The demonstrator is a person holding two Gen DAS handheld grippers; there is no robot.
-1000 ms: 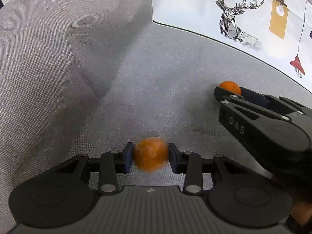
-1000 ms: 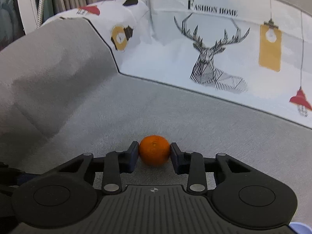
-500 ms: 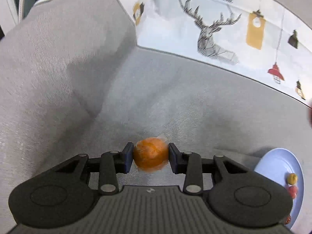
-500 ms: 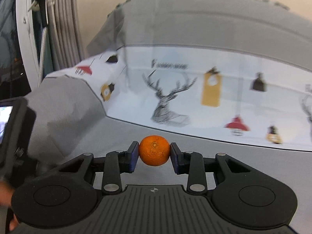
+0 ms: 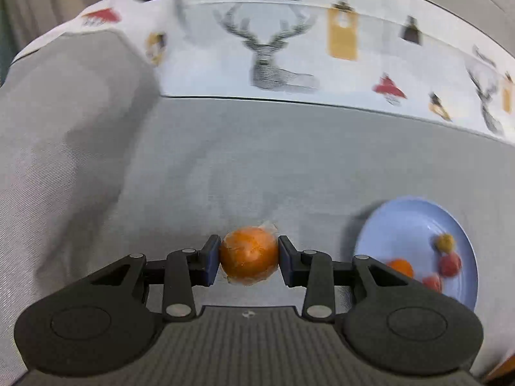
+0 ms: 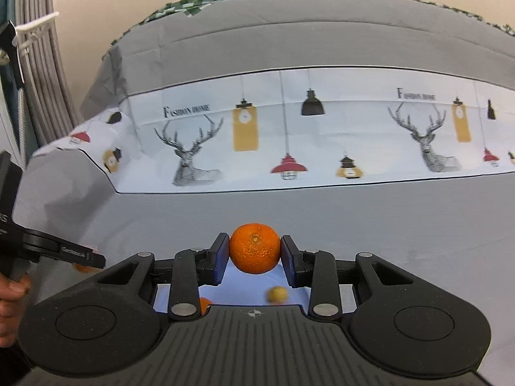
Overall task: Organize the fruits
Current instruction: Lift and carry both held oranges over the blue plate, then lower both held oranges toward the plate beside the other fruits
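My left gripper (image 5: 248, 255) is shut on a plastic-wrapped orange (image 5: 248, 254) and holds it above the grey sofa seat. A pale blue plate (image 5: 402, 228) lies to its right, holding an orange (image 5: 399, 266), two red fruits (image 5: 450, 263) and a yellow one (image 5: 445, 241). My right gripper (image 6: 255, 252) is shut on a bare orange (image 6: 255, 248), held over the same plate (image 6: 251, 281), where a yellow fruit (image 6: 277, 294) shows below it. The left gripper (image 6: 64, 251) appears at the left edge of the right wrist view.
The grey sofa seat (image 5: 289, 160) spreads around the plate. A white deer-print cloth (image 6: 289, 135) covers the backrest, and a grey armrest (image 5: 64, 144) rises at the left. A radiator (image 6: 35, 64) stands at the far left.
Both grippers have lifted off the seat with their oranges and swung right. The blue plate has come into both views; the right gripper now hangs over it.
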